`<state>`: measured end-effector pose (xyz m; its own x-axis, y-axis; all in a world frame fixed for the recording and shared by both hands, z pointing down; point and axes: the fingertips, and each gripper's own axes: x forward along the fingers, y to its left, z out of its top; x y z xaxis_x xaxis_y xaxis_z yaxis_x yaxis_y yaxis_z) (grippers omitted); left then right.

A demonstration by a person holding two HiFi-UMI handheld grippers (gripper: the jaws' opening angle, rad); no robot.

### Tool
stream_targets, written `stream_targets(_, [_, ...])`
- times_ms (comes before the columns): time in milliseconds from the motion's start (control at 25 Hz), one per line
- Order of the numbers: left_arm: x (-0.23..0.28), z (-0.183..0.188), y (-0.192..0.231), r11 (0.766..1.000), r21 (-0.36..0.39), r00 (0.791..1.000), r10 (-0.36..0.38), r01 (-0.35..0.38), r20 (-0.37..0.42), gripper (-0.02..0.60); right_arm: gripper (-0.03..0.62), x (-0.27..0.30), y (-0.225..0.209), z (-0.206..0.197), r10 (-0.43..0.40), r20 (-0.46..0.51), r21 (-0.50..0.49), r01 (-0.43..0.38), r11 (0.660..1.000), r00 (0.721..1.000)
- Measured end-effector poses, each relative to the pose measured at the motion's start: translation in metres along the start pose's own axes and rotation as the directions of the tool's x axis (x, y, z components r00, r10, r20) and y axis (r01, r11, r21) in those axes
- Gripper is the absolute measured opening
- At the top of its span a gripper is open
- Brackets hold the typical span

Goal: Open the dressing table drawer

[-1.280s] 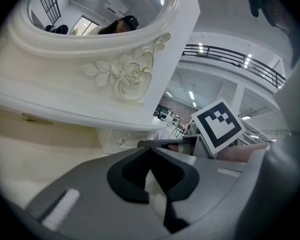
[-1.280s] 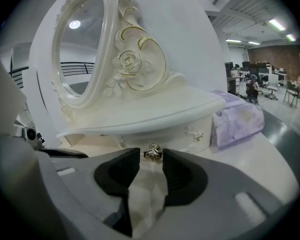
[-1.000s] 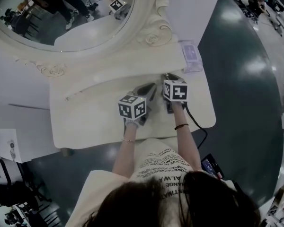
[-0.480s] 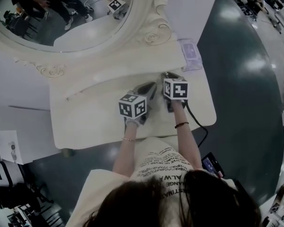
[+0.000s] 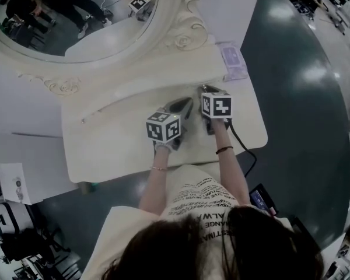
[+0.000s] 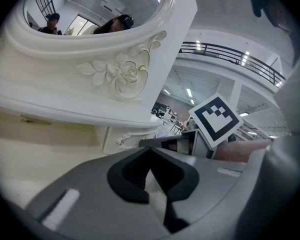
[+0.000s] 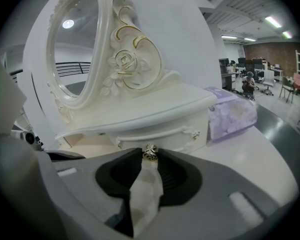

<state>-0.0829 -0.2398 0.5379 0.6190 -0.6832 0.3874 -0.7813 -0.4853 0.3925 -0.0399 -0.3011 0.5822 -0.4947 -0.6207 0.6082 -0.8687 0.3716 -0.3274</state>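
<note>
The cream dressing table [image 5: 105, 150] carries a small curved drawer [image 7: 160, 134] under the oval mirror [image 5: 76, 16]. The drawer's front looks flush with its case. Its small metal knob [image 7: 150, 153] sits between the fingertips of my right gripper [image 7: 150, 155], whose jaws have just been closing and now pinch it. In the head view the right gripper [image 5: 204, 92] reaches to the shelf's front. My left gripper [image 6: 150, 151] hovers beside it over the tabletop, shut with nothing in it. It shows left of the right one in the head view [image 5: 184, 107].
A lavender tissue pack [image 7: 232, 115] lies on the tabletop right of the drawer [image 5: 233, 62]. A black cable [image 5: 242, 150] trails from the right gripper over the table's front edge. A white box [image 5: 6, 182] stands on the dark floor at the left.
Both grippers and the drawer stay where they were. Only the head view has shifted slightly.
</note>
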Motion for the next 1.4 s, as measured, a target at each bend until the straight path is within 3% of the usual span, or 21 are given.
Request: stream_targets(1400, [-0.018, -0.021, -0.027, 1.0, 0.01, 1.0, -0.01, 0.01, -0.003, -0.002, 0.104, -0.027, 0.004, -0.03, 0.002, -0.014, 0.0, -0.002, 1.0, 1.0])
